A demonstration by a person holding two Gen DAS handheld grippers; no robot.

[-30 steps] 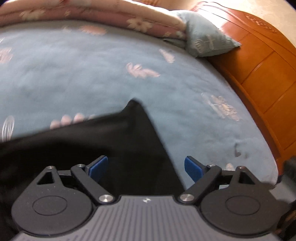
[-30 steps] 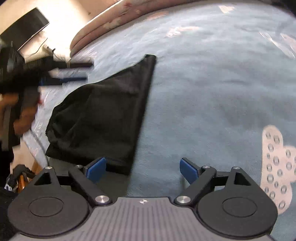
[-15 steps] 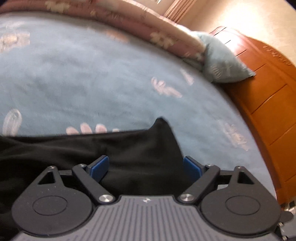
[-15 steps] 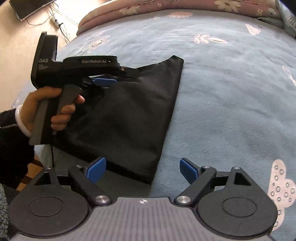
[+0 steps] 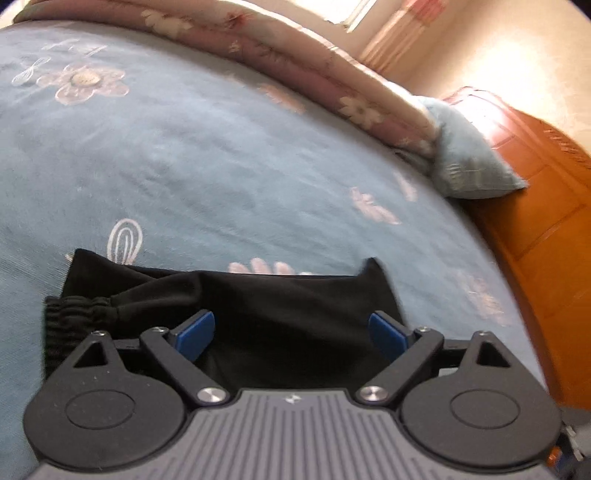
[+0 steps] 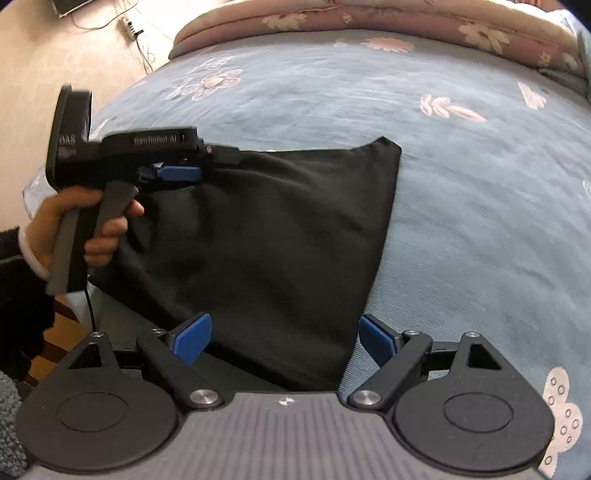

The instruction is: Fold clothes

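A black garment point(image 5: 288, 295) lies flat on the blue flowered bedsheet point(image 5: 184, 166), its elastic waistband point(image 5: 74, 314) bunched at the left. My left gripper point(image 5: 291, 321) hovers over the garment's near part; its jaws are opening wide, and the blue pads grip nothing. The right wrist view shows the same garment point(image 6: 280, 221) as a folded dark panel. My right gripper point(image 6: 284, 328) stands open above its near corner, pads apart and not pressing on it. The left gripper point(image 6: 214, 164), held by a hand point(image 6: 92, 221), reaches over the garment's left side.
A rolled pink floral quilt point(image 5: 295, 66) lies along the far side of the bed, with a blue pillow point(image 5: 469, 162) beside it. An orange wooden headboard point(image 5: 546, 240) runs along the right. The bed's left edge drops to a floor with a power strip point(image 6: 129, 26).
The left gripper slid sideways over the garment, and the waistband end has come into its view. The right gripper drew back and rolled, so the garment and the left gripper sit more centrally.
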